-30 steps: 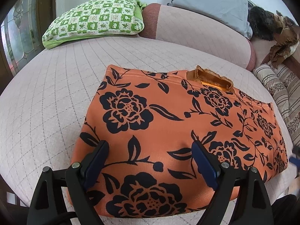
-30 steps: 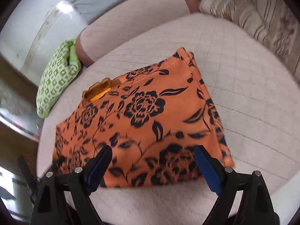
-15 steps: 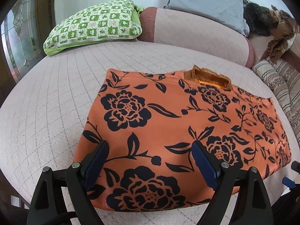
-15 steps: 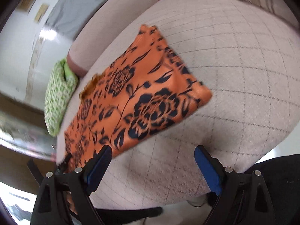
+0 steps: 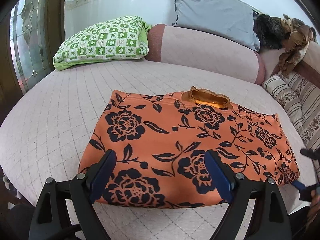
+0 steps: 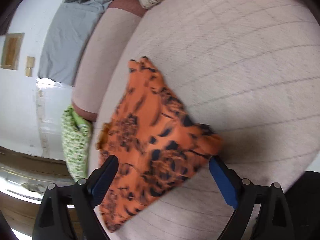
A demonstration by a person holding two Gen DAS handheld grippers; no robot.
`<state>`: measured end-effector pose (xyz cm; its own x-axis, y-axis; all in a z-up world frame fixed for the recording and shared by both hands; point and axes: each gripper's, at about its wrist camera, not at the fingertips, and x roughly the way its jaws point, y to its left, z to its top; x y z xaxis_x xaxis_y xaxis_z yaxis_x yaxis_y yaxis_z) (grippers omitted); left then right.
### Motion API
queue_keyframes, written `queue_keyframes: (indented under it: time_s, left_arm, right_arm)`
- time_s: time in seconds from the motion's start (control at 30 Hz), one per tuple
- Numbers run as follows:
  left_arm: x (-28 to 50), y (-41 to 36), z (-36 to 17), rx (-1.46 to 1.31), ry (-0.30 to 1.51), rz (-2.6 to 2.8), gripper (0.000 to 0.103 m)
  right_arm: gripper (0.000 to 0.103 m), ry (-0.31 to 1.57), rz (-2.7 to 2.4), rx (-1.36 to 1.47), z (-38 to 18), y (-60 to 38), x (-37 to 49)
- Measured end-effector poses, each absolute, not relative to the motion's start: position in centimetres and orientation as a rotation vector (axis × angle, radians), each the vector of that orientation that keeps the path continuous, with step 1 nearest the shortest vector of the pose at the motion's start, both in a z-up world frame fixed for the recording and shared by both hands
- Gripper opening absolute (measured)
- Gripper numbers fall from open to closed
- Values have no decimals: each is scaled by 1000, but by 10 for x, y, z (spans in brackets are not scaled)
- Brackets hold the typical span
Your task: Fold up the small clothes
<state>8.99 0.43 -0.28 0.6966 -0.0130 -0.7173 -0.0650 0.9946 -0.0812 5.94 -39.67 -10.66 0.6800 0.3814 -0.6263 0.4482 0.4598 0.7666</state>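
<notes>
An orange garment with a black flower print (image 5: 180, 140) lies folded flat on the pale quilted bed (image 5: 60, 110), a darker orange band at its far edge. My left gripper (image 5: 160, 172) hangs open above the garment's near edge, with nothing between its blue pads. In the right wrist view, rolled and blurred, the garment (image 6: 156, 140) lies under my right gripper (image 6: 163, 176), whose jaws stand wide apart and pinch nothing. The right gripper's blue tip (image 5: 299, 185) shows at the garment's right corner in the left wrist view.
A green checked pillow (image 5: 102, 42) and a grey pillow (image 5: 216, 14) rest against a pink bolster (image 5: 200, 48) at the back. Striped cushions (image 5: 296, 100) and brown cloth (image 5: 292, 46) lie at the right. A wooden frame with glass (image 5: 30, 40) stands at the left.
The left gripper drew back and up, so more bed shows below the garment. The right gripper rolled, swung aside, then dropped back over the garment's corner.
</notes>
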Motion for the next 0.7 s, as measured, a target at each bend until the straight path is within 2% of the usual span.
queue_keyframes:
  time_s: [0.13, 0.2, 0.23, 0.3, 0.4, 0.43, 0.47, 0.5, 0.53, 0.63, 0.7]
  left_arm:
    - [98, -6, -15, -59, 847, 41, 90]
    - [108, -16, -34, 1, 922, 54, 90]
    - [114, -22, -45, 37, 974, 53, 90]
    - [112, -26, -45, 51, 951, 67, 89]
    - [106, -30, -32, 54, 882, 49, 90]
    - [105, -32, -29, 66, 863, 58, 90]
    - [105, -32, -28, 76, 850, 75, 90]
    - [105, -31, -31, 75, 852, 87, 90]
    - [107, -30, -33, 78, 861, 95, 90]
    - [115, -34, -59, 160, 949, 106, 90]
    - [114, -30, -50, 122, 934, 101, 90]
  right_arm:
    - [93, 886, -51, 1138, -114, -393, 70]
    - [87, 865, -66, 1130, -111, -393, 71]
    - [70, 863, -70, 1111, -109, -392, 72]
    - [40, 869, -77, 1041, -102, -387, 78]
    - [40, 909, -91, 941, -98, -381, 86]
    - [45, 924, -84, 928, -101, -380, 87]
    - [54, 929, -86, 929, -103, -380, 87]
    - [72, 922, -93, 945, -104, -380, 86]
    - [76, 911, -97, 961, -106, -381, 84]
    - [76, 889, -93, 940, -101, -376, 86]
    - [75, 914, -99, 910, -104, -373, 92]
